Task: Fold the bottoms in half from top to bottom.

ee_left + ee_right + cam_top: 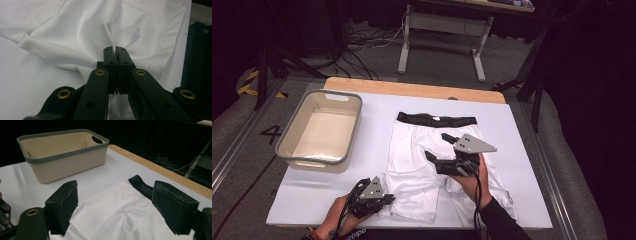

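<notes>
High view showing white shorts (422,155) lying flat mid-table beside a beige bin (319,131), left gripper (384,198) pinching the near leg's hem tight, right gripper (440,146) hovering over the shorts, jaws spread wide, nothing between them

White shorts (422,152), black waistband, spread flat mid-table; near left leg hem bunched, pinched.

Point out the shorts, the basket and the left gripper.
shorts (419,150): high view, white fabric below the waistband.
basket (354,120): high view, right rim.
left gripper (116,51): left gripper view, jaws shut on the shorts.
</notes>
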`<state>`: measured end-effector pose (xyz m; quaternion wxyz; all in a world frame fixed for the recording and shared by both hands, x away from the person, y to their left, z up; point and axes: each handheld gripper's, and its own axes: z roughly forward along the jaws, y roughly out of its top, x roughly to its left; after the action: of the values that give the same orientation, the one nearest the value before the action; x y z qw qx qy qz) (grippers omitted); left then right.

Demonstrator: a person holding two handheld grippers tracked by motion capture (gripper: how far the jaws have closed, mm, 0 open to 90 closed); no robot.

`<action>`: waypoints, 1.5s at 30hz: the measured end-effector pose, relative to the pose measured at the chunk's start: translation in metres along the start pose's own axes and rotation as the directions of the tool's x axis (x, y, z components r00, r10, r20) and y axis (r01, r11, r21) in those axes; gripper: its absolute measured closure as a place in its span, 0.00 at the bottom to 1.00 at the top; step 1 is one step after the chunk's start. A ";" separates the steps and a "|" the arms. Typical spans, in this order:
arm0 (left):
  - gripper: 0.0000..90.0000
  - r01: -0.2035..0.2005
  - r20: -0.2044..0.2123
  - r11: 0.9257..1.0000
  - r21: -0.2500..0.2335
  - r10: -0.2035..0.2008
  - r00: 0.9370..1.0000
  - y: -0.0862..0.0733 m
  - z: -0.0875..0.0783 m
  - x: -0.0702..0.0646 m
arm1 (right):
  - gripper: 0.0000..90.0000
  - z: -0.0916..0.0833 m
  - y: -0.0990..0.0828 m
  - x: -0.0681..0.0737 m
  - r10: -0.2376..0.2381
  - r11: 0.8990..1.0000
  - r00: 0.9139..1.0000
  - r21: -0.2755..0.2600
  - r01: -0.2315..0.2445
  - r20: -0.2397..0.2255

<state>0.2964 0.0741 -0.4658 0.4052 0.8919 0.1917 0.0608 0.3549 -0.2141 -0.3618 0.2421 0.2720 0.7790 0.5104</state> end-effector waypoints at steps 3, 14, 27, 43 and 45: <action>0.98 0.000 -0.002 1.000 -0.001 0.000 1.000 0.000 0.000 0.000 | 0.28 0.035 0.016 0.008 0.035 0.997 0.998 0.064 -0.032 -0.050; 0.98 -0.007 0.008 1.000 0.000 0.007 1.000 0.000 0.000 -0.001 | 0.29 0.140 0.013 0.017 0.061 0.948 0.998 0.316 -0.050 -0.024; 0.98 -0.016 0.039 1.000 -0.005 0.016 0.999 -0.001 -0.001 -0.001 | 0.40 0.209 -0.009 0.005 0.112 0.862 0.990 0.487 -0.137 0.081; 0.97 -0.005 0.050 1.000 0.003 0.005 0.999 -0.001 0.000 0.000 | 0.89 0.211 -0.008 0.006 0.102 0.856 0.992 0.501 -0.125 0.074; 0.97 -0.007 0.051 1.000 0.001 0.007 0.999 -0.001 0.000 0.000 | 0.97 0.210 -0.010 0.002 0.114 0.860 0.990 0.490 -0.141 0.084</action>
<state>0.2965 0.0745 -0.4665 0.4091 0.8940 0.1784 0.0395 0.4892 -0.0766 -0.4473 0.1502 0.3890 0.8574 0.3017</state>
